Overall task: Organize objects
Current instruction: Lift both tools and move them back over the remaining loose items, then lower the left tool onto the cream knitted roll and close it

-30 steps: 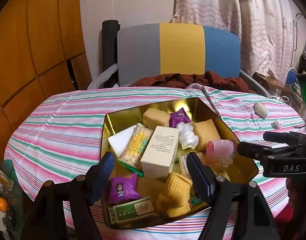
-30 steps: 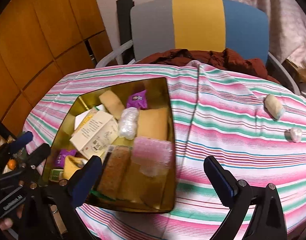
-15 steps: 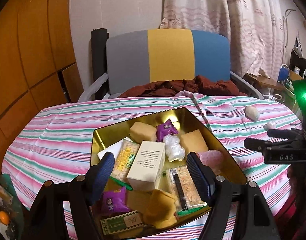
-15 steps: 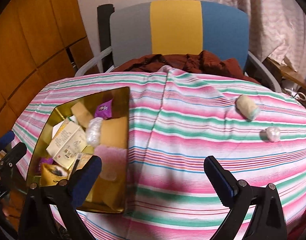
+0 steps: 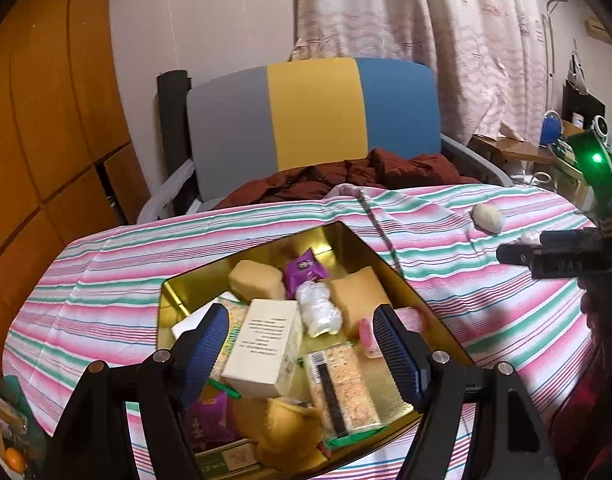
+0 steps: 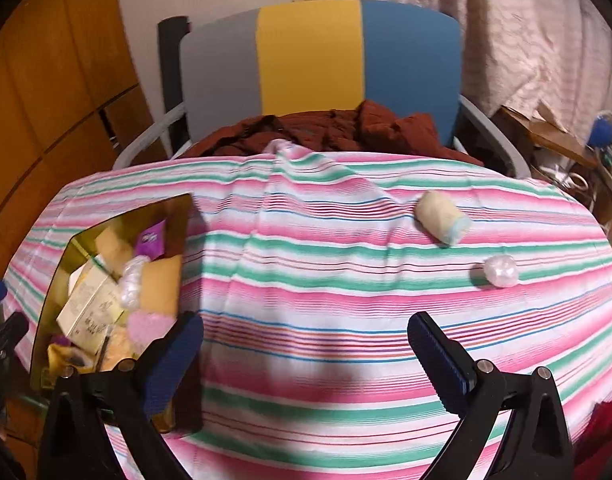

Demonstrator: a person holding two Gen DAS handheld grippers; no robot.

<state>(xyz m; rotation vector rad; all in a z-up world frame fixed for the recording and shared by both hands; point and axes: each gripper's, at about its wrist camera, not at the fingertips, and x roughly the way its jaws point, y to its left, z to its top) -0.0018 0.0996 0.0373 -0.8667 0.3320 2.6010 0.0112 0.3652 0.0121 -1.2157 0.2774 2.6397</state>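
Both grippers (image 5: 302, 344) (image 6: 306, 354) wide open, empty | cream roll's (image 6: 441, 218) blue end: right view only

Gold tin (image 6: 54, 280) partly behind gripper finger

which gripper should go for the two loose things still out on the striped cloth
Right, probably. The right gripper is open and faces the cream roll and white wad; the left gripper hangs over the gold tin.

Tin on the table's left, two loose items on its right
The tin (image 5: 369, 248) holds a box (image 5: 266, 348), packets and sponges; a roll (image 6: 441, 216) and a wrapped ball (image 6: 501, 271) lie well apart from it, a chair (image 6: 313, 64) behind the table (image 6: 325, 280)
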